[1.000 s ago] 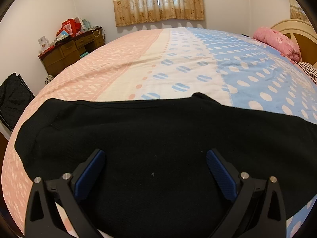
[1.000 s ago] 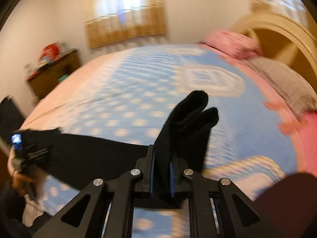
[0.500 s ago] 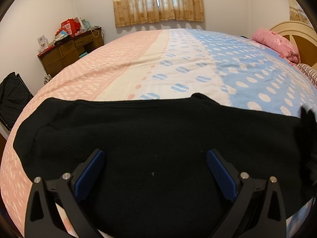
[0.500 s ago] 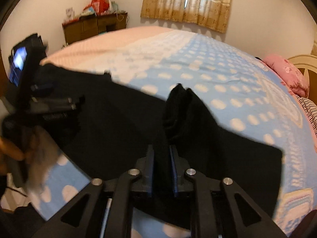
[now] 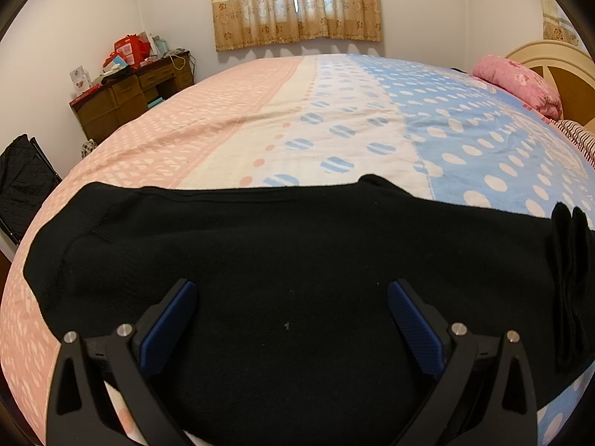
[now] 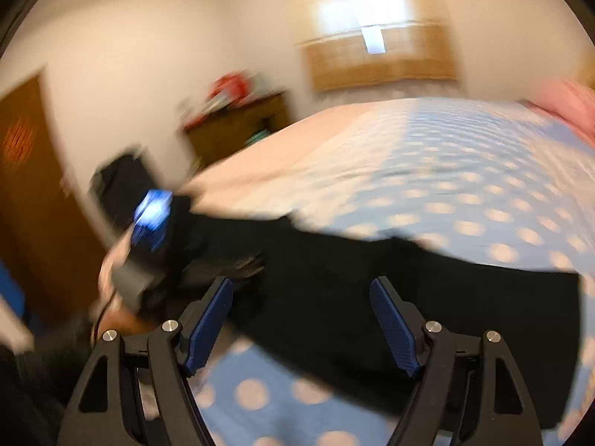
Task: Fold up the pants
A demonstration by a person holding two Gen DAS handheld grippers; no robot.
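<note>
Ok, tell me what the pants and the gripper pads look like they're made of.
Black pants: probably a soft knit or fleece, matte; fine ribbed texture, lint specks, no sheen.
Left gripper pads: blue, likely rubber or textured plastic, with a fine grid pattern. They sit on black arms that look like rigid moulded plastic with silver screws.

No readable text, label, brand, number or sign in either view.

Left wrist view: red boxes and small cards on the wooden desk beyond the bed's far left corner carry printing, too small to make out.

Right wrist view: heavily motion-blurred. A lit blue screen at the bed's left edge shows no legible characters. An orange patch on the brown door is unreadable.
</note>
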